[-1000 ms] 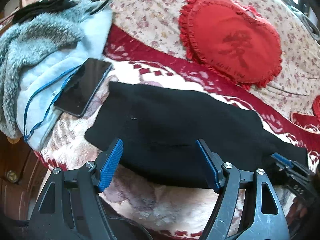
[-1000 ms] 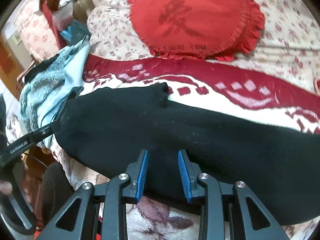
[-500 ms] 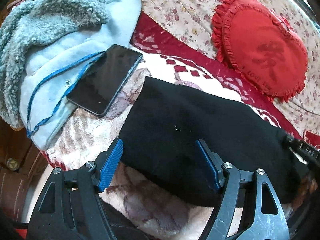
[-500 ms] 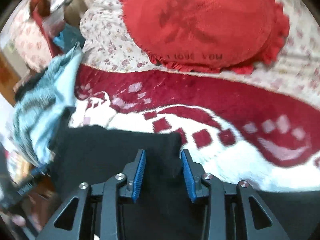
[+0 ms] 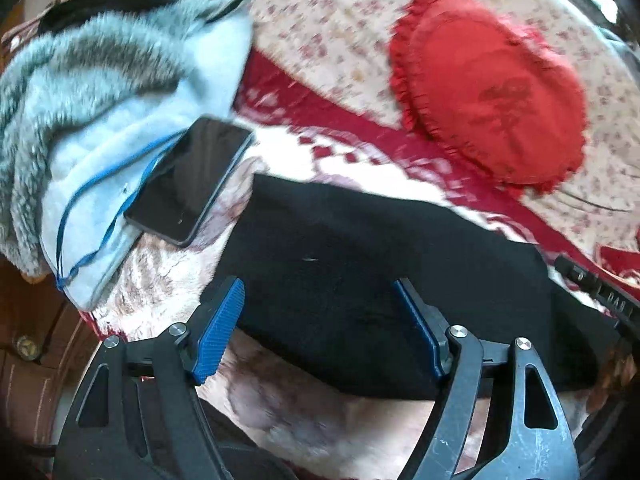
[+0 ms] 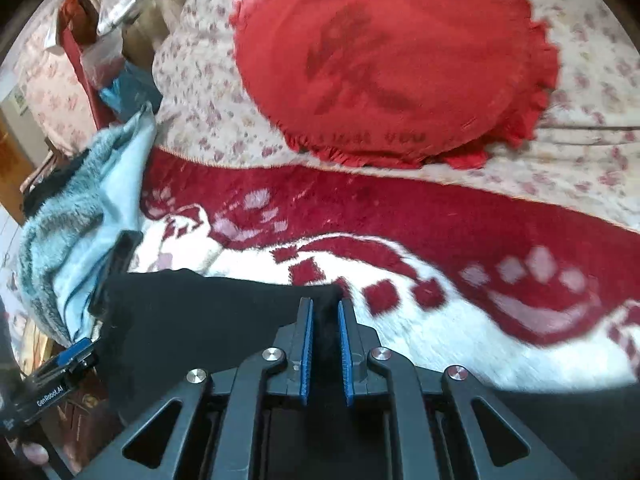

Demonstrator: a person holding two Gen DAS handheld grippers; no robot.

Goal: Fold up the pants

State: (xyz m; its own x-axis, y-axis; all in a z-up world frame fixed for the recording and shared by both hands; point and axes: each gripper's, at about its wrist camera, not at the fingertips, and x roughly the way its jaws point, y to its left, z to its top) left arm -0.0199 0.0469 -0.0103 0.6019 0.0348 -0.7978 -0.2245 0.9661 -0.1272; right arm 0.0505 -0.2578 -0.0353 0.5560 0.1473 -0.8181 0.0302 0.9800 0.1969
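Note:
The black pants (image 5: 380, 280) lie folded across the red and white blanket (image 5: 352, 152). My left gripper (image 5: 320, 320) is open and empty, its blue pads spread wide over the near edge of the pants. My right gripper (image 6: 325, 320) is shut on a corner of the black pants (image 6: 192, 312) and holds that fabric between its blue pads. The right gripper's body shows at the right edge of the left wrist view (image 5: 596, 292). The left gripper shows at the lower left of the right wrist view (image 6: 52, 384).
A black phone (image 5: 188, 180) lies on a light blue fleece garment (image 5: 100, 152) left of the pants. A red heart-shaped pillow (image 5: 492, 96) lies on the floral bedding behind. A wooden bed edge (image 5: 28, 340) is at the lower left.
My right gripper has closed on the pants' corner and carried it over toward the left. My left gripper stayed open and shifted slightly over the pants' near edge.

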